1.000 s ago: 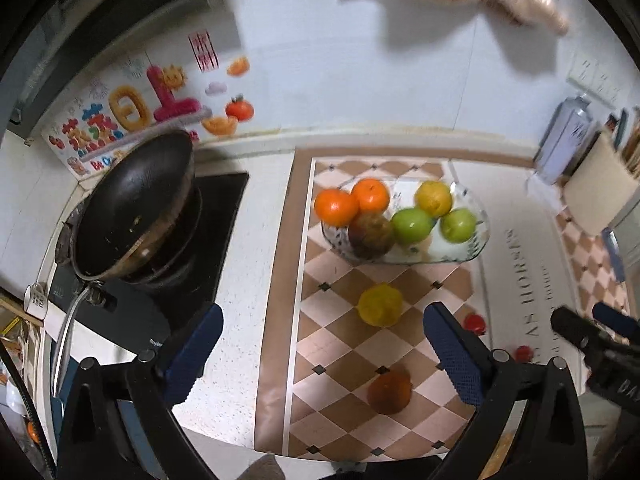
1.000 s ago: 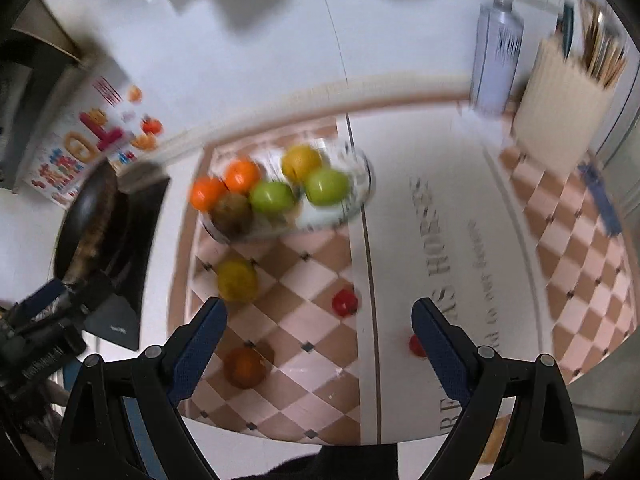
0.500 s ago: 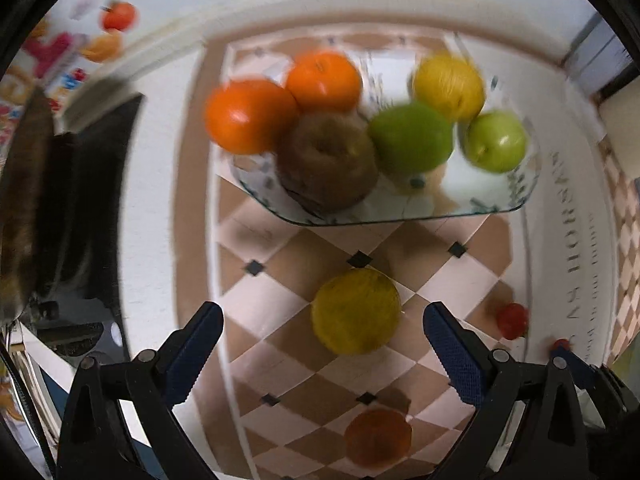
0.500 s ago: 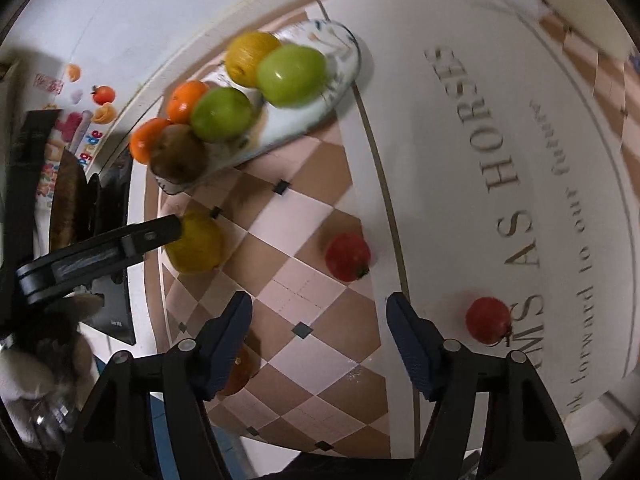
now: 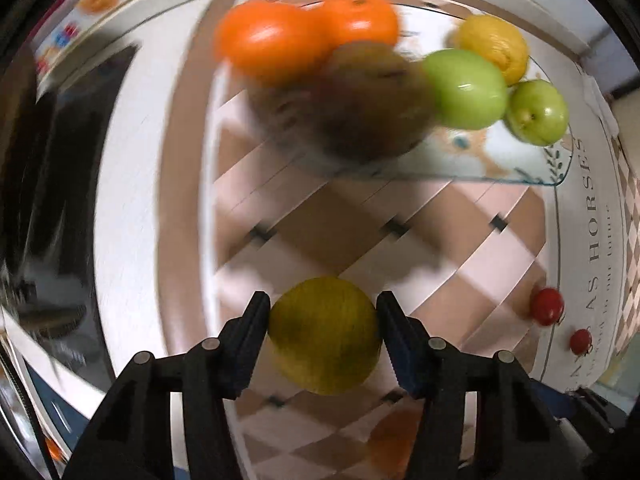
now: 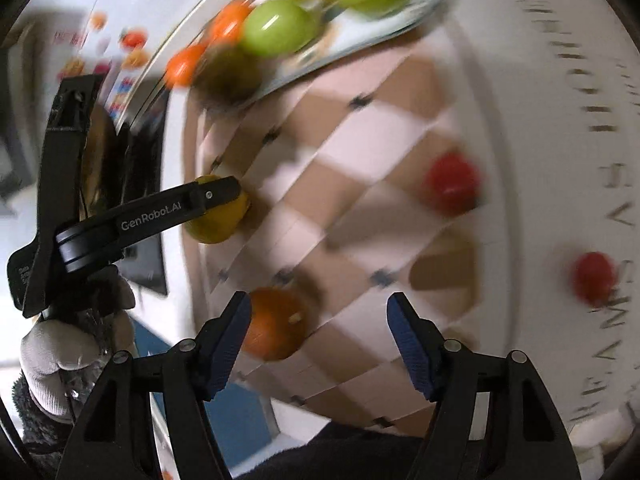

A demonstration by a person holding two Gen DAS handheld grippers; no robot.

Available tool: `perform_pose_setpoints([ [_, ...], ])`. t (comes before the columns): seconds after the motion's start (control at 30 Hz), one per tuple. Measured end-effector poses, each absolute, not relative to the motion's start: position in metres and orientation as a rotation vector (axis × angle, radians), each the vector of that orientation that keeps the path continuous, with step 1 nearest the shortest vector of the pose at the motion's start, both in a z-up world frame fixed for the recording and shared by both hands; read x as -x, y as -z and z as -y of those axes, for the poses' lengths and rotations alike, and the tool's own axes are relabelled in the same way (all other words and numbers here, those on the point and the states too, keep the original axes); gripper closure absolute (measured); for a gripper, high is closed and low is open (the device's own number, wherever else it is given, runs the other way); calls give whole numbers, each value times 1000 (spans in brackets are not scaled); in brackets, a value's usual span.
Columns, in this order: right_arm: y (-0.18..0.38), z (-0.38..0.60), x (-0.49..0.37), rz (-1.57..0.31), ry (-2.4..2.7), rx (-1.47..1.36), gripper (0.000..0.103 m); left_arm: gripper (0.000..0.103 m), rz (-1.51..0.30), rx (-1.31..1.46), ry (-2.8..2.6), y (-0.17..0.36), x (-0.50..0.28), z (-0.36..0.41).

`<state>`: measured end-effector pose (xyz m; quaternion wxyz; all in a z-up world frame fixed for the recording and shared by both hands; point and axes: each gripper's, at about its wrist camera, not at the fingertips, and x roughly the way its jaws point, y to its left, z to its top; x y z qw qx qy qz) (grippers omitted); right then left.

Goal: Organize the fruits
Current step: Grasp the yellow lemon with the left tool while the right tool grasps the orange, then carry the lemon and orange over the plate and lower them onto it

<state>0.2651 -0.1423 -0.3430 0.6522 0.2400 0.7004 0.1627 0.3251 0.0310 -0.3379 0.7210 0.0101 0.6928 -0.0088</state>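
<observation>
My left gripper (image 5: 322, 306) is shut on a yellow-green fruit (image 5: 324, 336) on the checkered mat; the right wrist view shows the same fruit (image 6: 218, 212) under the left gripper's finger (image 6: 200, 200). A glass plate (image 5: 500, 168) beyond holds two oranges (image 5: 276, 36), a brown fruit (image 5: 368, 100), two green apples (image 5: 464, 88) and a lemon (image 5: 494, 46). My right gripper (image 6: 320, 312) is open, with an orange fruit (image 6: 276, 324) on the mat just inside its left finger. Two small red fruits (image 6: 452, 184) (image 6: 592, 280) lie to the right.
A black stove top with a pan (image 6: 100, 152) is left of the mat. The counter's front edge (image 6: 248, 412) runs close below the orange fruit. The red fruits also show at the right in the left wrist view (image 5: 546, 306).
My left gripper has moved down and forward and closed on the yellow-green fruit. My right gripper has dropped lower and swung left toward the orange fruit.
</observation>
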Motion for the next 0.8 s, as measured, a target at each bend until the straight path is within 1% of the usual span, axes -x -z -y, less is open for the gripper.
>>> perform_pose_setpoints([
  [0.13, 353, 105, -263, -1647, -447, -482, 30, 51, -1527, 58, -23, 331, -291, -61],
  [0.2, 358, 91, -264, -1665, -471, -458, 30, 53, -1513, 88, -34, 325, -275, -70],
  [0.33, 365, 67, -266, -1679, -496, -368, 31, 54, -1485, 75, -56, 319, -263, -78],
  [0.37, 365, 63, -267, -1673, -491, -331, 38, 54, -1489, 91, -47, 321, -264, -80],
  [0.4, 362, 61, -266, -1664, -484, -292, 44, 53, -1496, 99, -37, 324, -268, -79],
  [0.53, 359, 61, -263, -1640, -467, -229, 44, 51, -1484, 106, -26, 326, -284, -90],
  [0.63, 356, 72, -266, -1629, -444, -246, 44, 50, -1497, 96, -10, 331, -297, -91],
  [0.73, 351, 85, -270, -1615, -419, -266, 44, 48, -1535, 101, 18, 339, -308, -85],
  [0.8, 350, 95, -274, -1611, -400, -283, 44, 48, -1584, 160, 42, 350, -315, -84],
])
